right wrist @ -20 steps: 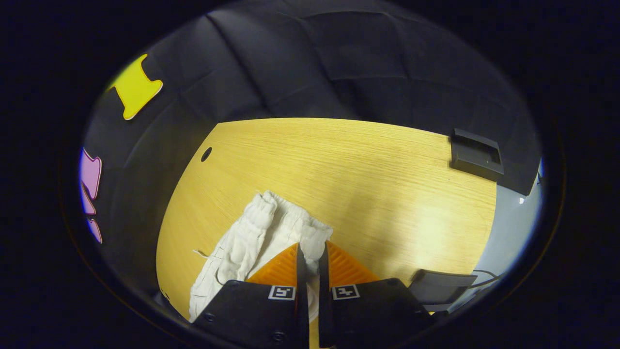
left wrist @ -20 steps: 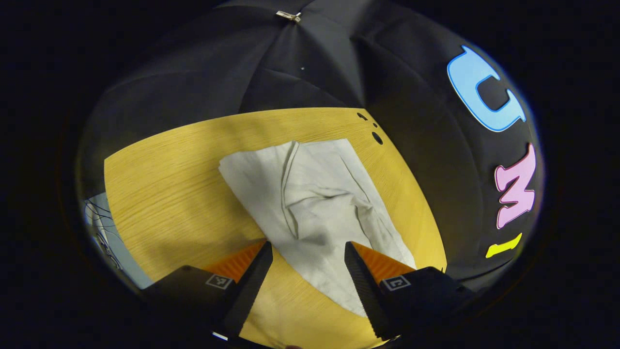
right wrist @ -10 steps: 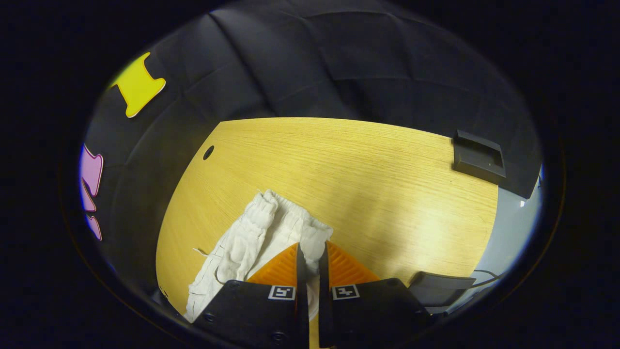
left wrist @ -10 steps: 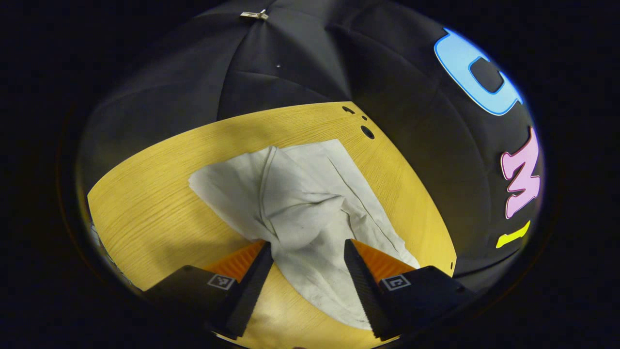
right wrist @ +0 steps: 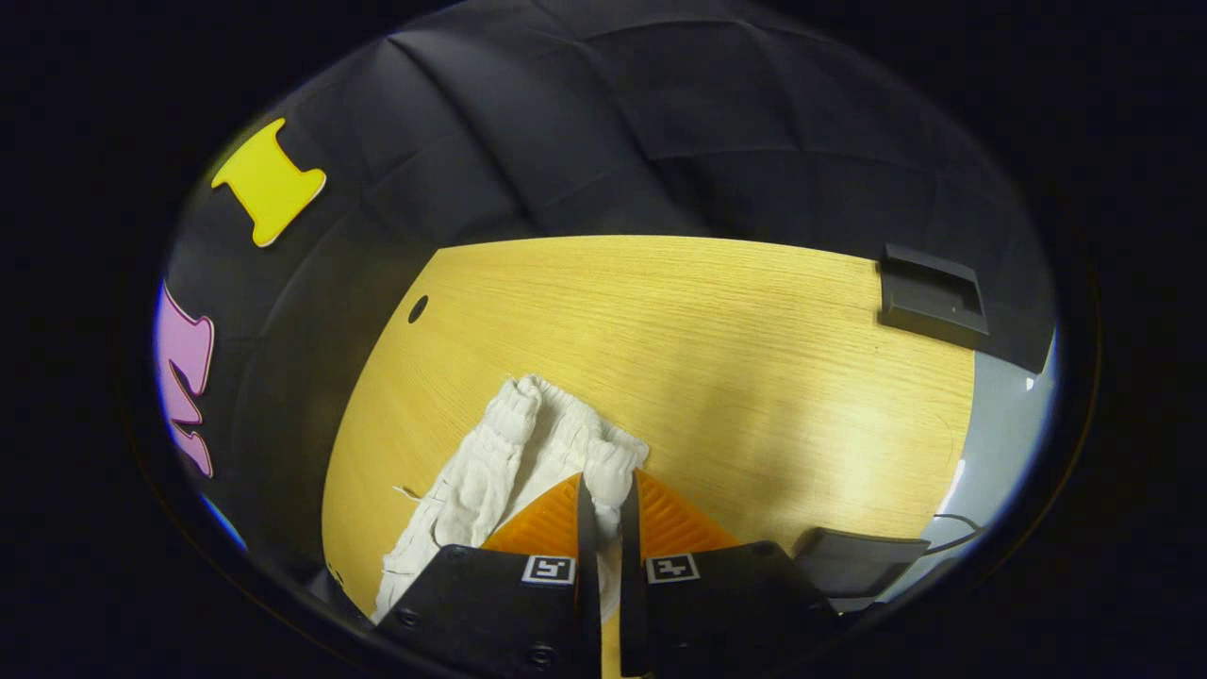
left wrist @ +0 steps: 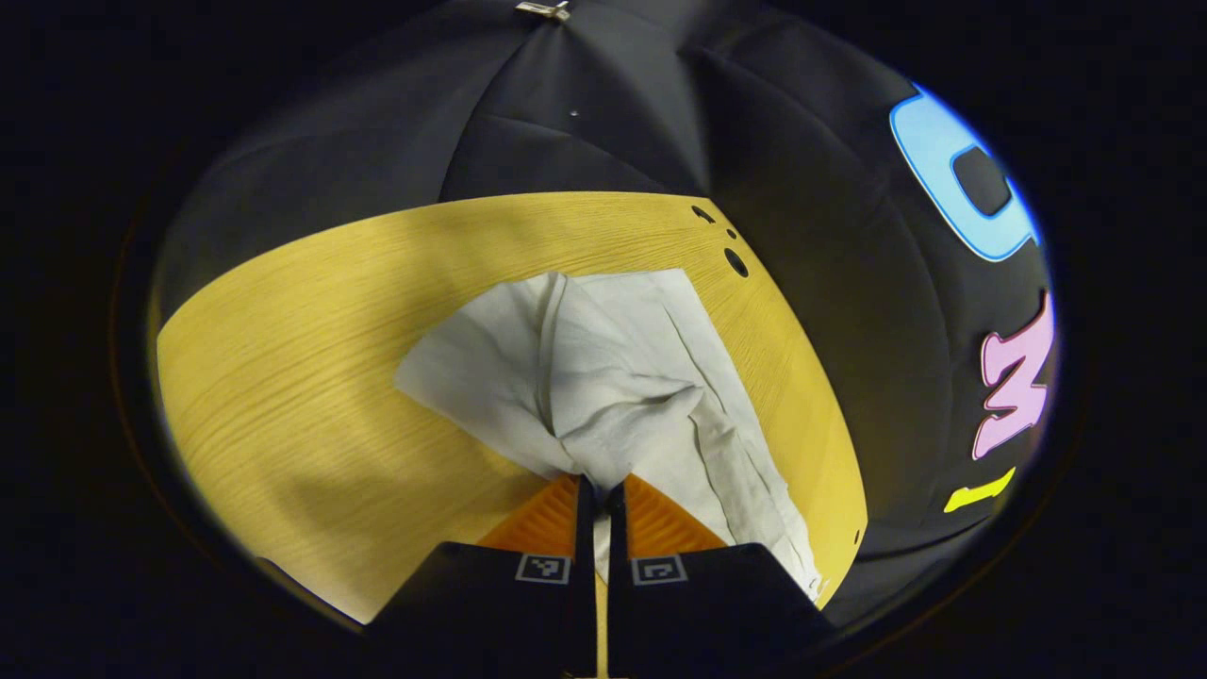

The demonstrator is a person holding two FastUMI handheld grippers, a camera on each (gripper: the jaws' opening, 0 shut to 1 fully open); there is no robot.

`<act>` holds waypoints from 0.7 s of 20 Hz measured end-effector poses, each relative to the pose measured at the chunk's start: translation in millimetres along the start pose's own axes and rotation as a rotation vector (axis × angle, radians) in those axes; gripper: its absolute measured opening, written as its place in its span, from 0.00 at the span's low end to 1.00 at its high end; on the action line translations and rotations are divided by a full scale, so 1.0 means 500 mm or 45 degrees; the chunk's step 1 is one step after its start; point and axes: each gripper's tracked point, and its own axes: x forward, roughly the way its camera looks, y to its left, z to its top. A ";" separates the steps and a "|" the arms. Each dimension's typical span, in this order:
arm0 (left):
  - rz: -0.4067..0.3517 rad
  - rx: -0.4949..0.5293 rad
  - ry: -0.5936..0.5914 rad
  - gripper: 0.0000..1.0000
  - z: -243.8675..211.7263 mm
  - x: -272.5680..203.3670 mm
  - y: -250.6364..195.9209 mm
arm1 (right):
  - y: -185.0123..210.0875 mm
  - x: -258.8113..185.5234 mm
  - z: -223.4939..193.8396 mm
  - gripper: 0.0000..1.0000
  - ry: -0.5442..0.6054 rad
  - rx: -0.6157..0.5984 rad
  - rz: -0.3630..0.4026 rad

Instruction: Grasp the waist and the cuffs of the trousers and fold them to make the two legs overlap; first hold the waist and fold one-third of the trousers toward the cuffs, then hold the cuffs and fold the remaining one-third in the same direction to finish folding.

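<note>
Wood-grain yellow counter (left wrist: 311,377) carries a pair of off-white trousers (left wrist: 613,368). In the left gripper view, nearest the camera, the left hand-held gripper (left wrist: 597,490) has its two fingers drawn almost together, pinching a bunched fold of the trouser cloth between them. Beyond the fingers the cloth fans out flat and wrinkled across the counter toward its far right corner, where a few small dark holes (left wrist: 735,261) sit in the wood. One straight cloth edge runs along the counter's right edge. Behind the counter hangs the booth's black cloth wall (left wrist: 566,123).

In the right gripper view, nearest the camera, the right hand-held gripper (right wrist: 603,490) also has its fingers nearly closed, clamped on the gathered, puckered waist (right wrist: 556,424) of the trousers. The waistband lies near the counter's front left part, with the rest of the garment trailing toward the near left edge. A thin drawstring end (right wrist: 407,491) lies on the wood just beside it. Farther off, a dark hole (right wrist: 418,307) marks the far left corner. A dark rectangular tray-like object (right wrist: 932,294) sits at the far right edge.
</note>
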 end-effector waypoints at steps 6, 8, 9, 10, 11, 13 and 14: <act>-0.053 -0.025 0.026 0.09 -0.055 -0.042 0.015 | 0.032 -0.071 0.060 0.13 -0.119 0.053 0.210; -0.074 -0.035 0.043 0.10 -0.074 -0.055 0.015 | 0.044 -0.099 0.081 0.12 -0.166 0.059 0.269; -0.081 -0.035 0.051 0.07 -0.089 -0.064 0.018 | 0.059 -0.115 0.089 0.12 -0.183 0.032 0.303; -0.083 -0.032 0.057 0.10 -0.099 -0.071 0.020 | 0.054 -0.117 0.087 0.12 -0.190 -0.013 0.333; -0.086 -0.029 0.059 0.10 -0.109 -0.077 0.022 | 0.061 -0.118 0.084 0.12 -0.195 -0.065 0.368; -0.089 -0.026 0.069 0.10 -0.123 -0.085 0.026 | 0.086 -0.112 0.083 0.12 -0.202 -0.153 0.437; -0.090 -0.021 0.072 0.10 -0.125 -0.088 0.026 | 0.092 -0.108 0.082 0.12 -0.205 -0.177 0.474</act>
